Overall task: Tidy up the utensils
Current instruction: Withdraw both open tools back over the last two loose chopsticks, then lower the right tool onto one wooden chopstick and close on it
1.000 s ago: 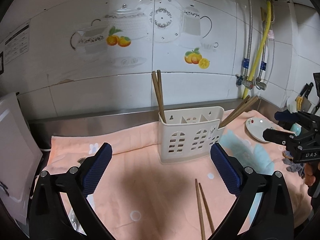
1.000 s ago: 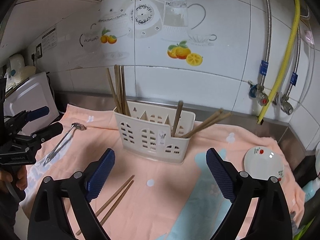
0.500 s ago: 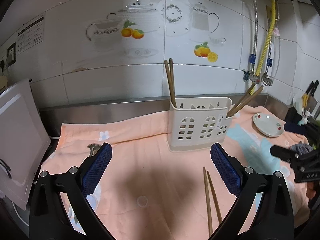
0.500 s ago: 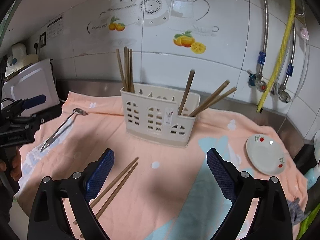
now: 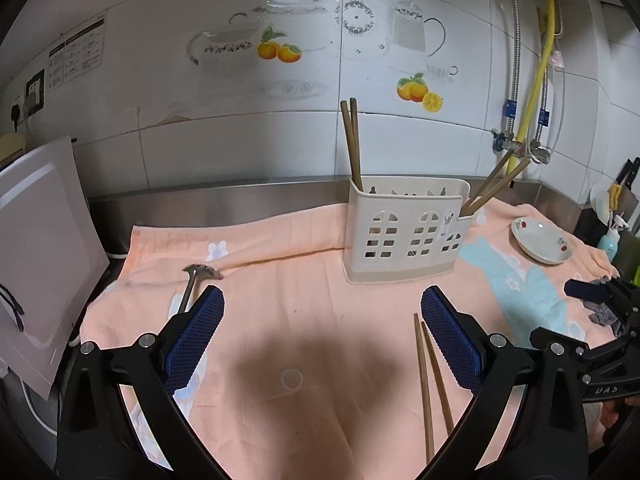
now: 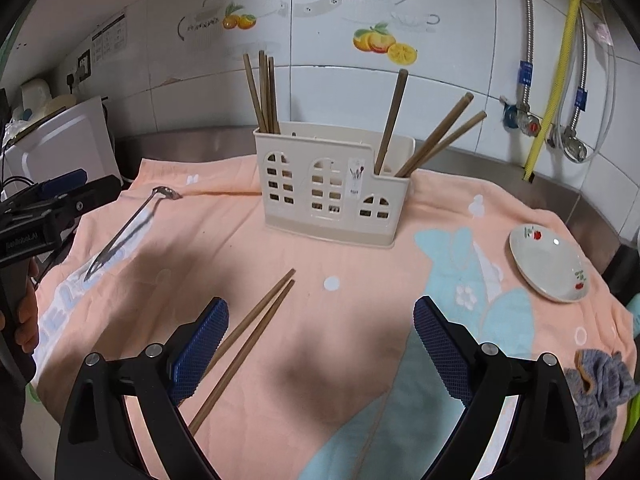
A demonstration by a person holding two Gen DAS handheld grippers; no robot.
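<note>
A cream utensil caddy (image 5: 404, 232) (image 6: 332, 192) stands on the peach towel with several brown chopsticks upright in it. Two loose chopsticks (image 5: 430, 384) (image 6: 244, 340) lie on the towel in front of it. A metal spoon (image 5: 192, 284) (image 6: 132, 224) lies to the left. My left gripper (image 5: 322, 340) is open above the towel, with the spoon by its left finger and the loose pair by its right finger. My right gripper (image 6: 320, 348) is open too, its left finger over the loose chopsticks. Neither holds anything.
A small white dish (image 5: 542, 240) (image 6: 550, 262) with red marks sits at the right on the towel (image 5: 300, 280). A grey cloth (image 6: 600, 396) lies near the right edge. A white board (image 5: 36, 248) leans at the left. Pipes and a yellow hose (image 6: 556, 64) run down the tiled wall.
Both grippers have pulled back from the caddy and dropped lower toward the towel. The spoon and loose chopsticks now show closer to the fingers. Nothing was picked up.
</note>
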